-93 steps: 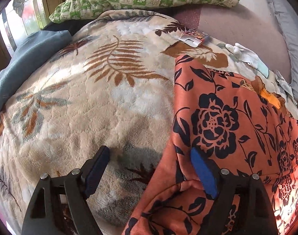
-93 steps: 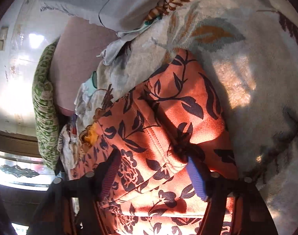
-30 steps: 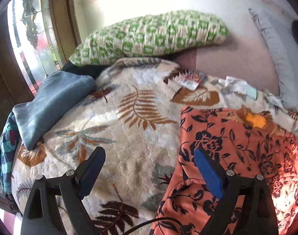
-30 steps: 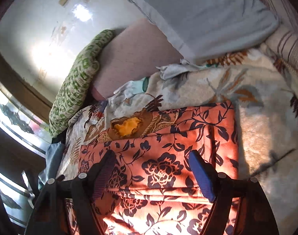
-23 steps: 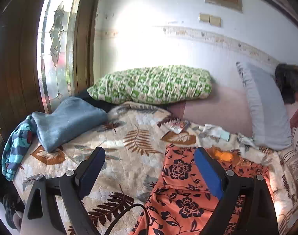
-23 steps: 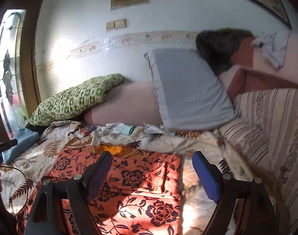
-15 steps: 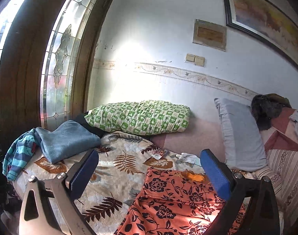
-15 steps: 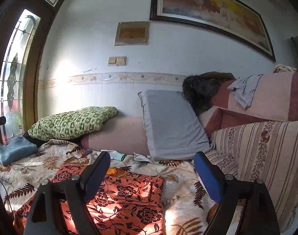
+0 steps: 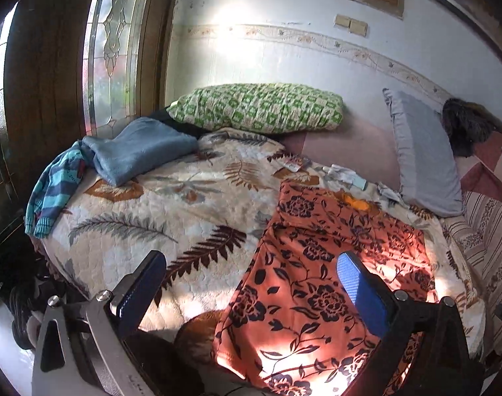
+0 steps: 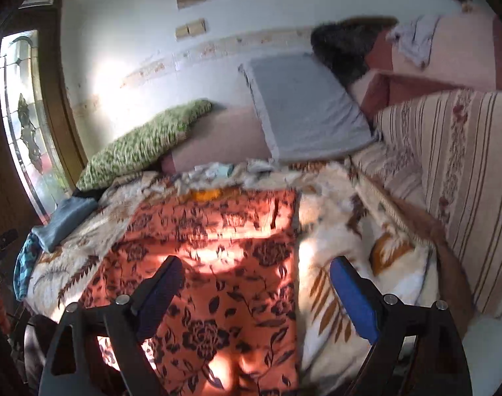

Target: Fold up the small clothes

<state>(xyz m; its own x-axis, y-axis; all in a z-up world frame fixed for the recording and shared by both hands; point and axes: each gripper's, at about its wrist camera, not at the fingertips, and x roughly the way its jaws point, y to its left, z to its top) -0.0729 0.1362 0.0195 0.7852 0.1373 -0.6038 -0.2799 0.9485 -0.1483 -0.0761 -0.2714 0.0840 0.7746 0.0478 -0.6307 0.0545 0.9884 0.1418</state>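
Orange floral garment (image 9: 320, 264) lay flat on the leaf-print bed blanket (image 9: 171, 211), its near edge cut off by the frame, right wrist view smeared by motion blur, left claw (image 9: 247, 283) spread wide and empty above it, right claw (image 10: 255, 292) likewise empty, jaws just widened further.

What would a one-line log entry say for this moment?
left gripper: jaws open, empty | right gripper: jaws just opening, empty | orange floral garment: flat on leaf-print blanket, not held
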